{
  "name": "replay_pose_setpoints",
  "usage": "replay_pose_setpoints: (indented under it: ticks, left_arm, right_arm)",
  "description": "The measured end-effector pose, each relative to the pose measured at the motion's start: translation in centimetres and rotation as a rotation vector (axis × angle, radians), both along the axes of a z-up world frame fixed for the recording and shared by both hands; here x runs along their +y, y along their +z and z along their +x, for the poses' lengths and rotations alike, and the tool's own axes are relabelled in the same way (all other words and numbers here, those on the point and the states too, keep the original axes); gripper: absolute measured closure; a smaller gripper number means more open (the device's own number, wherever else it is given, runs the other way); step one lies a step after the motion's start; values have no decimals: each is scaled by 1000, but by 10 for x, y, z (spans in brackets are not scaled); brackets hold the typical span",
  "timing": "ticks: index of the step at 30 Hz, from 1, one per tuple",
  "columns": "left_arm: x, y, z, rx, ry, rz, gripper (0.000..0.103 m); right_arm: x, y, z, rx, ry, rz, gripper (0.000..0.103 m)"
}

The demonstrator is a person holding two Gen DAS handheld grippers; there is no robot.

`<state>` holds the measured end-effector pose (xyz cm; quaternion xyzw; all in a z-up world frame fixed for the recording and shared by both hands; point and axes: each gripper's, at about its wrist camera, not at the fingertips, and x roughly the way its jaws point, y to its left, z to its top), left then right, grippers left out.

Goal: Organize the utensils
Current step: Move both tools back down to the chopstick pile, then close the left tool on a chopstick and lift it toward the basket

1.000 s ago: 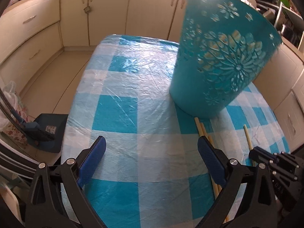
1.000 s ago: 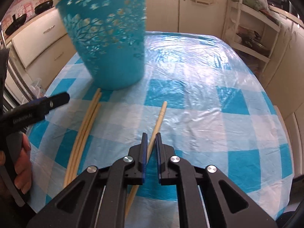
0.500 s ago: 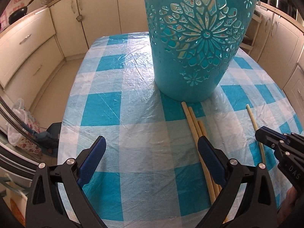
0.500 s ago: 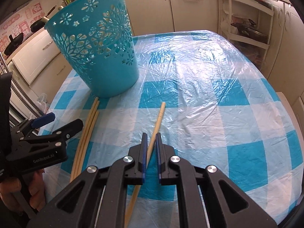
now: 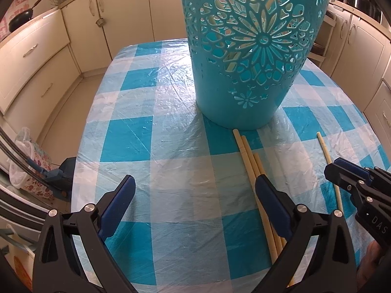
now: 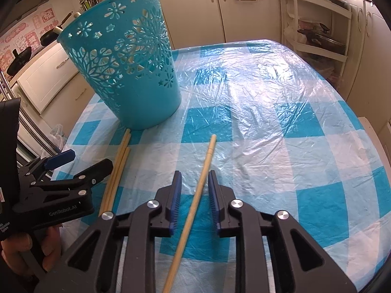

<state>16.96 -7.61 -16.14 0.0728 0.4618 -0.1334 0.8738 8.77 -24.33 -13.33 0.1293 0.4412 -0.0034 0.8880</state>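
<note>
All four chopsticks remain on the table: three bundled chopsticks [image 5: 254,178] beside the wide-open, empty left gripper [image 5: 195,202], one single chopstick [image 6: 195,202] untouched between the part-open right gripper [image 6: 194,190] jaws, none visibly in the teal basket [image 6: 127,66].

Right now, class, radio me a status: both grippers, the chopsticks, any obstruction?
Left gripper open, empty. Right gripper open, straddling single chopstick. Three chopsticks bundled by blue basket. Nothing blocking.

Teal basket and four loose chopsticks

Cut-out flower teal basket [image 6: 127,73] stands upright on the checked cloth — three pale wooden chopsticks [image 6: 117,171] bunched together just below its base, a single chopstick [image 6: 202,173] lying apart, all flat.
</note>
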Motion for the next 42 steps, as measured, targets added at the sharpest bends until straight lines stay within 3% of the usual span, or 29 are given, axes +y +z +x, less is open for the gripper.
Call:
replay_pose_setpoints:
  ticks: [9,15,24,28,37,42]
  left_arm:
    - [1,-2,3,12,-4,-13,8]
    - [-8,0,0,-12,6,38,8]
    - [-15,-5,14,98,94,46,8]
    - [-17,-4,11,75,88,70,9]
    - [-24,2,31,82,31,40,46]
    - [-33,4,38,92,-9,29,92]
  right_arm:
    - [-5,0,1,-5,-8,22,73]
    - [-5,0,1,-5,-8,20,72]
    - [-5,0,1,-5,-6,18,66]
    - [-5,1,2,-5,-8,23,66]
    - [-8,0,3,-6,-23,30,67]
    - [-10,0,4,-8,-24,33,66]
